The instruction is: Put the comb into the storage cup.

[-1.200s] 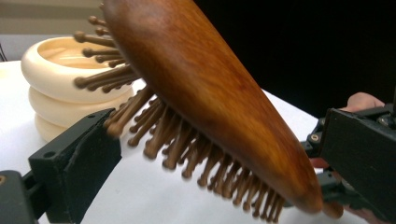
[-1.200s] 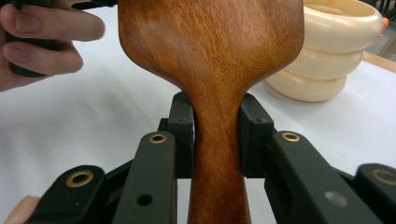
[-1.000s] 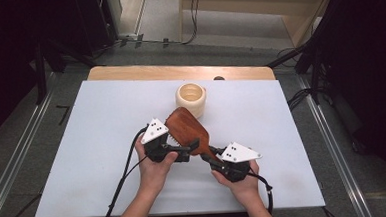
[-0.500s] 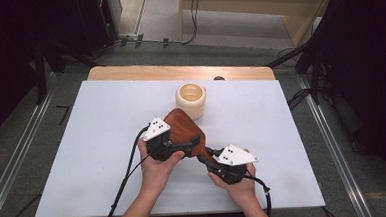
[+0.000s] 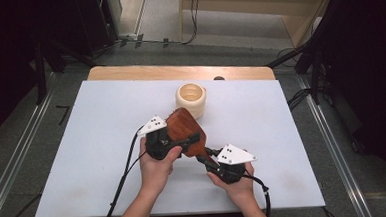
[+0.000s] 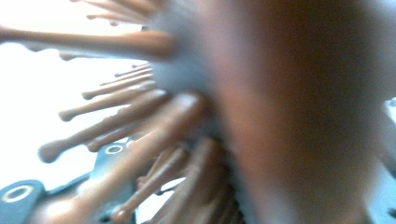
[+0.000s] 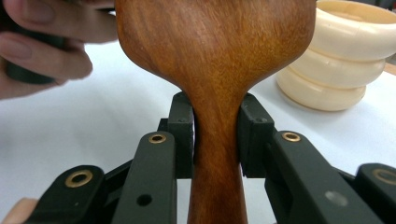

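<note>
The right gripper (image 7: 216, 135) is clamped on the brush (image 5: 184, 129) handle, low over the table (image 5: 82, 144). The left gripper (image 5: 175, 139) has just been closing across the brush head, bristles between its jaws, so both now likely share the brush. The cup (image 5: 191, 100) stands beyond.

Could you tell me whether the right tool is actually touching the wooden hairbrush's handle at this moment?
Touching. In the right gripper view, the right tool has both black pads pressed flat against the narrow handle of the wooden hairbrush, with no gap on either side.
</note>
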`<state>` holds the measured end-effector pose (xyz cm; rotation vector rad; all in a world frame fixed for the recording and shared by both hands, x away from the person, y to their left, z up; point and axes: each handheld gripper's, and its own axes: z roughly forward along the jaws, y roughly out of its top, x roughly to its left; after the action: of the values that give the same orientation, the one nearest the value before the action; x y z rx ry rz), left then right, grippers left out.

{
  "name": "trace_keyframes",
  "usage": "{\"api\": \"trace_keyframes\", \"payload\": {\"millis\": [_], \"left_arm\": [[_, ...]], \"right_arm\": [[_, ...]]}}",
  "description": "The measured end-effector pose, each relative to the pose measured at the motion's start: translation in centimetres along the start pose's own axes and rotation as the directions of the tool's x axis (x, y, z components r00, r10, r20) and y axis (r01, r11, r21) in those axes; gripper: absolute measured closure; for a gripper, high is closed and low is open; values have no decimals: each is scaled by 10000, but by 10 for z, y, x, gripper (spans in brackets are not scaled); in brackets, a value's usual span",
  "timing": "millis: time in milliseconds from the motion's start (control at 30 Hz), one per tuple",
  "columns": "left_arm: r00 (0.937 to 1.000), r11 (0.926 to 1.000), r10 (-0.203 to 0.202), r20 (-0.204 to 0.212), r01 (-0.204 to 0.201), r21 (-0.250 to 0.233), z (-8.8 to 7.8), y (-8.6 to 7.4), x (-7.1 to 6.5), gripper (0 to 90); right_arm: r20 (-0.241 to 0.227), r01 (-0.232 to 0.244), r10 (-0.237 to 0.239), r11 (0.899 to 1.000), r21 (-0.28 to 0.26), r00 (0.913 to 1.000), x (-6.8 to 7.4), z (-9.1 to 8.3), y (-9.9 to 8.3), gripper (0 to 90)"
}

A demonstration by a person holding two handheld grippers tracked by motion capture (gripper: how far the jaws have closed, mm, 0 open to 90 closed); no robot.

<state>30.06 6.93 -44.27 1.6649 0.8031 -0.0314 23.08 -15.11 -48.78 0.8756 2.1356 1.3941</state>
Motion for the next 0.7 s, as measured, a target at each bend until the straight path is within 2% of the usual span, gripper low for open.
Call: {"api": "trace_keyframes", "payload": {"millis": [167,200,333,467,567,667,700], "left_arm": [[9992,9999,-107,395,102,122,-1,3,1,506],[9990,9999,-13,450,9,103,-1,3,0,519],[9992,9996,281,300,-284,88,-2,5,-4,547],[9989,9997,241,400,-239,-53,-5,9,-3,558],[9983,9986,524,269,-524,6,-6,12,-4,559],[9977,9981,612,289,-611,-27,-7,15,-4,559],[9978,9981,622,233,-620,-64,-7,15,-4,559]], "right_arm": [[-146,-181,180,9998,-33,9997,0,1,0,689],[-206,-251,250,9997,-58,9995,-1,1,1,689],[-473,-537,531,9985,-134,9975,-4,0,1,640],[-557,-804,789,9965,-246,9953,-9,-3,2,480],[-585,-913,883,9945,-505,9944,-11,-6,3,277],[-715,-1024,977,9926,-658,9926,-13,-9,4,91],[-840,-980,927,9932,-620,9922,-14,-10,4,56]]}}
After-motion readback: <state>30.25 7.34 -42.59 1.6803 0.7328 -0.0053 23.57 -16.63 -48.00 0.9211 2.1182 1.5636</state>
